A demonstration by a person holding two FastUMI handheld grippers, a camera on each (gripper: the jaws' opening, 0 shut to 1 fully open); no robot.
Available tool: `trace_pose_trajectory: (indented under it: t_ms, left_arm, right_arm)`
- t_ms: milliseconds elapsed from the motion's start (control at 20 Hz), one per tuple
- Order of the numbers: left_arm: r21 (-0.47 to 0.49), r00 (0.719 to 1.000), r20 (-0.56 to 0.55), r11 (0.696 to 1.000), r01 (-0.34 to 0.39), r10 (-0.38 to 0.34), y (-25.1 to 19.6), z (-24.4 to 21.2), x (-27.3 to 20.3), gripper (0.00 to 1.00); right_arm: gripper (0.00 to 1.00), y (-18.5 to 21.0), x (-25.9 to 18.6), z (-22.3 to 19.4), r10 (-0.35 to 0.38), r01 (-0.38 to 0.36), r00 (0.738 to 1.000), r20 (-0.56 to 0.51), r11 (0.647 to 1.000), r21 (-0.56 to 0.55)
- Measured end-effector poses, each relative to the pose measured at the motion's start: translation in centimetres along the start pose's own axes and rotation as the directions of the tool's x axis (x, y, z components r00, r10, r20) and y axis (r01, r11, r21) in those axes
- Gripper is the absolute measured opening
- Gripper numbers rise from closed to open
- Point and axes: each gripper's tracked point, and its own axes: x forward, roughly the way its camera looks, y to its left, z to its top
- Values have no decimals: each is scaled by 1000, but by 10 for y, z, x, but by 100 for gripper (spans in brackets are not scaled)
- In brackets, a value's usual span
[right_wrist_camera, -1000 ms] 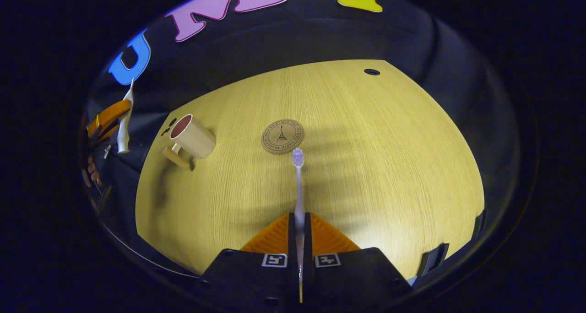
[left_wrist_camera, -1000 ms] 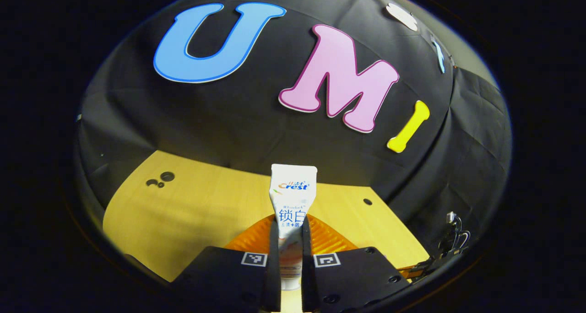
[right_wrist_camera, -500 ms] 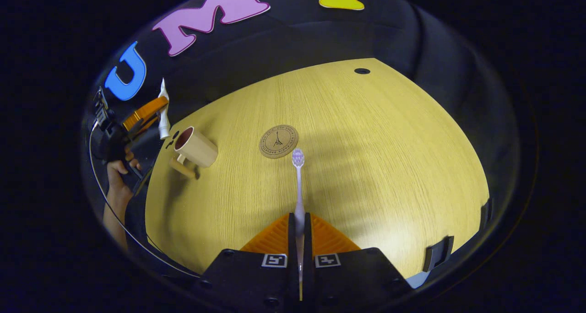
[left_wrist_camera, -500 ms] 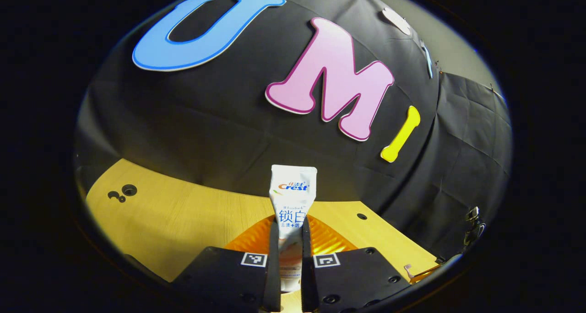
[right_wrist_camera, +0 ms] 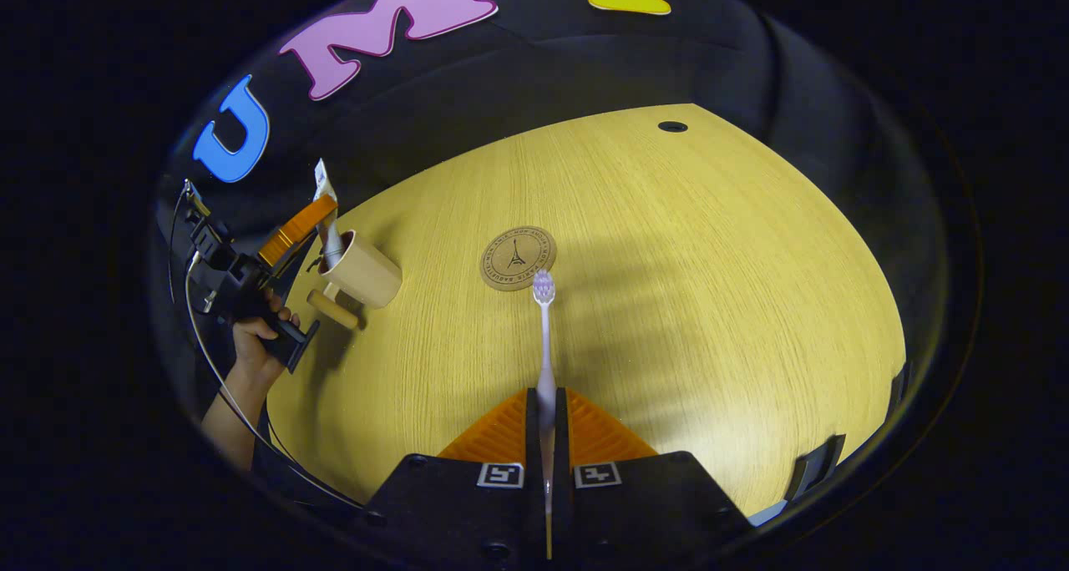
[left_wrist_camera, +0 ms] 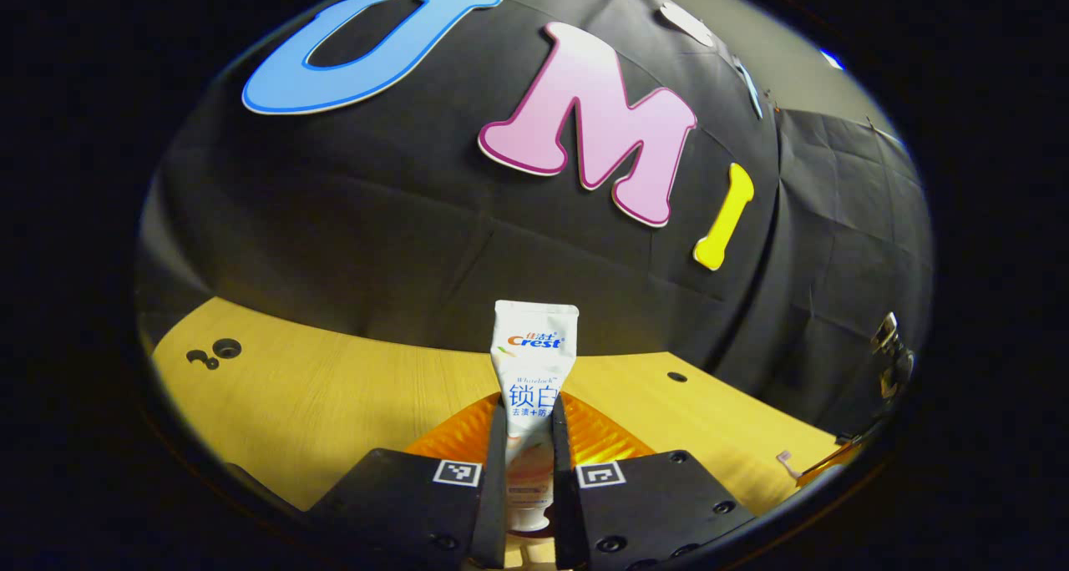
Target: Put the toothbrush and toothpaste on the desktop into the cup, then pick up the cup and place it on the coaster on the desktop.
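My left gripper (left_wrist_camera: 528, 437) is shut on a white toothpaste tube (left_wrist_camera: 532, 362) that stands upright between its fingers. In the right gripper view that same left gripper (right_wrist_camera: 296, 229), held by a hand (right_wrist_camera: 255, 337), holds the toothpaste tube (right_wrist_camera: 327, 220) cap-down in the mouth of the beige cup (right_wrist_camera: 361, 269) at the table's left. The cup stands upright with its wooden handle (right_wrist_camera: 332, 310) toward the front. My right gripper (right_wrist_camera: 545, 412) is shut on a pale toothbrush (right_wrist_camera: 544, 337) whose bristle head points at the round cork coaster (right_wrist_camera: 518, 257).
The wooden table (right_wrist_camera: 668, 287) stretches to the right of the coaster, with a cable hole (right_wrist_camera: 672, 126) at its far right corner. Small holes (left_wrist_camera: 215, 352) mark the table's far left in the left gripper view. The black cloth wall stands behind the table.
The left gripper has carried the toothpaste rightward and down, from beside the cup to its mouth. The right gripper with the toothbrush has barely moved.
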Motion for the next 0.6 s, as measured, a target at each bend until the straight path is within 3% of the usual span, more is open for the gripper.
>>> trace_pose_trajectory:
  t_ms: [200,250,300,350,450,550,600]
  left_arm:
    - [70,999,-38,998,-7,10,-6,-15,-10,33]
    - [80,999,-34,997,-15,18,-6,-14,-11,46]
    - [85,999,-24,996,-24,27,-7,-8,-18,41]
    - [78,999,-12,997,-28,30,-9,-2,-26,57]
    - [58,999,0,998,-40,41,-13,7,-46,69]
    - [47,997,7,995,-83,82,-13,12,-69,98]
    - [44,995,11,994,-101,100,-15,14,-80,97]
  right_arm:
    - [7,5,2,0,15,-15,1000,4,1000,-24]
    - [7,6,2,2,19,-18,1000,10,999,-31]
    - [7,6,1,4,22,-21,1000,16,999,-40]
    - [7,8,0,7,26,-24,999,26,999,-48]
    - [7,14,-4,21,41,-38,997,57,997,-64]
    - [7,27,-6,36,69,-62,993,91,995,-80]
    - [7,35,-9,46,88,-78,990,111,993,-87]
